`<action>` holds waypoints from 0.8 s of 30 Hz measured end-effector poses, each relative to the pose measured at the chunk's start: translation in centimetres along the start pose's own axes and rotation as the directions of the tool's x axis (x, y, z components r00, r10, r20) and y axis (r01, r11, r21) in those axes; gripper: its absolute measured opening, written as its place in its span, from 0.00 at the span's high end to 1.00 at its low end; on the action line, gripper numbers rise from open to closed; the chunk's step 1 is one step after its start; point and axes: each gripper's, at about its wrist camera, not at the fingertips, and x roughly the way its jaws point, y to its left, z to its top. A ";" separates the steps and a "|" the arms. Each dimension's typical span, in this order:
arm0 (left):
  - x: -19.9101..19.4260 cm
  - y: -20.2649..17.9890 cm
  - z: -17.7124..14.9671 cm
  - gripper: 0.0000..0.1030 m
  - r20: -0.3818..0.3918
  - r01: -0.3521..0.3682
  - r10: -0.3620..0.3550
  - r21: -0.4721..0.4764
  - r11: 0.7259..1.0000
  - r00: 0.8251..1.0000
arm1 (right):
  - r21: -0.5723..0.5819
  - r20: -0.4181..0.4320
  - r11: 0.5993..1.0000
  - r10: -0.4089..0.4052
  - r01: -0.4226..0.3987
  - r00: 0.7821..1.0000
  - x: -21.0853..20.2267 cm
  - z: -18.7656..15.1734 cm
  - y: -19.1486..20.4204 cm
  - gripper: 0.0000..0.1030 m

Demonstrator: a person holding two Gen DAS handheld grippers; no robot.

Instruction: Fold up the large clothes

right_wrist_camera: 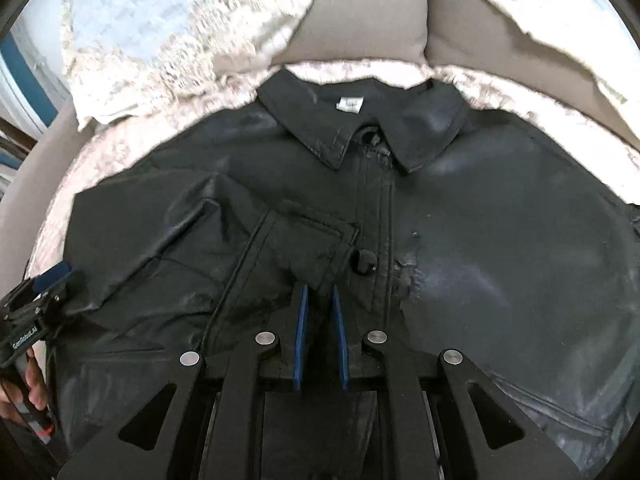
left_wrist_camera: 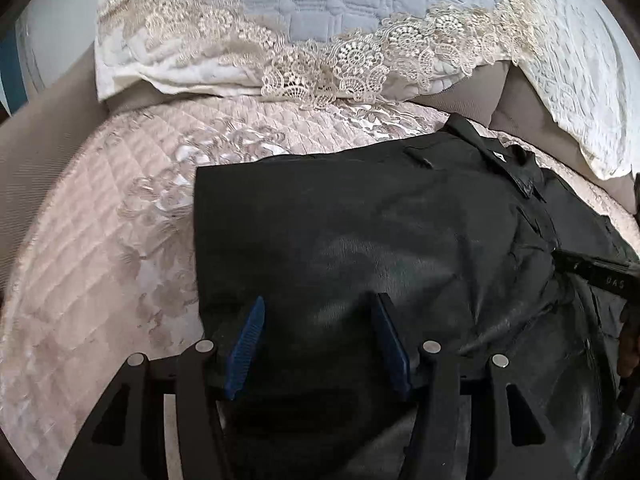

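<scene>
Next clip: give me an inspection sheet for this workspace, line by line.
Surface: pink quilted bedspread, jacket spread on it.
Job's things: black leather jacket, front up, collar far; left sleeve folded across front, its cuff at the placket.
Clutter: lace-trimmed pillows.
Grippers: left gripper open above jacket; right gripper nearly closed at the cuff, grip unclear.
Cables: nothing seen.
Surroundings: beige upholstered headboard.

A black jacket (right_wrist_camera: 460, 240) is laid front-up on a pale quilted cover (right_wrist_camera: 120, 140), collar farthest. The right gripper (right_wrist_camera: 320, 300) is held over the cuff (right_wrist_camera: 304, 240), its blue pads narrowly parted. The left gripper (right_wrist_camera: 48, 284) is seen at the jacket's left edge.
</scene>
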 end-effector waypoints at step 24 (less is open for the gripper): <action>-10.6 -4.7 -6.9 0.41 0.084 0.002 -0.005 0.037 0.999 0.996 | 0.006 0.116 0.999 0.050 -0.051 0.992 -11.4 -10.5 -3.2 0.61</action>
